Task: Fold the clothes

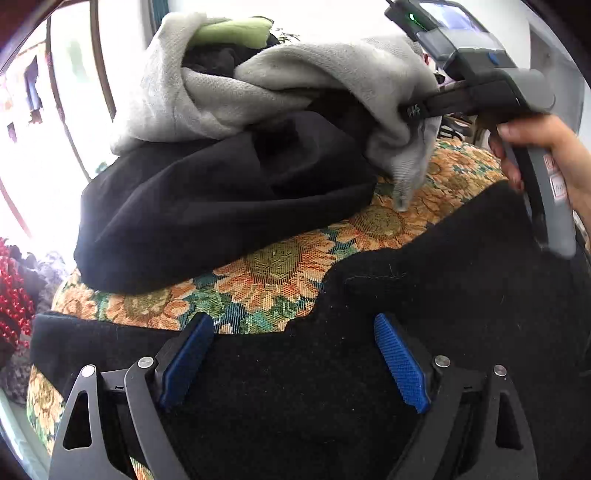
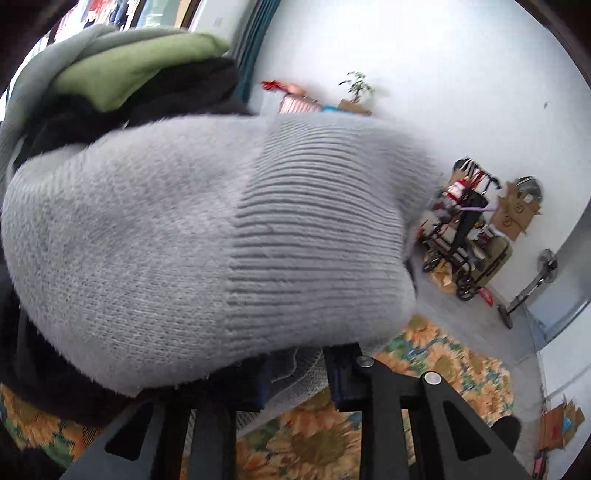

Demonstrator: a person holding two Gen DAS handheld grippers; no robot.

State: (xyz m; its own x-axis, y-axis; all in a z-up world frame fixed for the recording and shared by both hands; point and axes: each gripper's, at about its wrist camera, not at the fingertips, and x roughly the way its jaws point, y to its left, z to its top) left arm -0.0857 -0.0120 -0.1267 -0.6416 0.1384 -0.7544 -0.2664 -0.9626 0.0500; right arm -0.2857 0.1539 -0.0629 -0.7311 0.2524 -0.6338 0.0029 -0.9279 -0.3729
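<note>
Left gripper (image 1: pixel 295 354) spread wide, hovering over a flat black garment (image 1: pixel 424 295) at six o'clock on the sunflower-print surface (image 1: pixel 273 273). Just beyond, at eleven o'clock, a black heap (image 1: pixel 207 206). At two o'clock the right gripper (image 1: pixel 412 110), in a hand (image 1: pixel 546 147), pinches the grey sweater (image 1: pixel 332 74) by its ribbed cuff (image 2: pixel 295 221); green cloth (image 1: pixel 232 31) tops the pile.

One grey knitted sweater (image 1: pixel 295 85); two black fabric garments, one at 9 o'clock (image 1: pixel 221 206), one at 6 o'clock (image 1: pixel 443 295); one green folded cloth (image 1: pixel 232 31); one sunflower-patterned tabletop (image 1: pixel 273 273).
</note>
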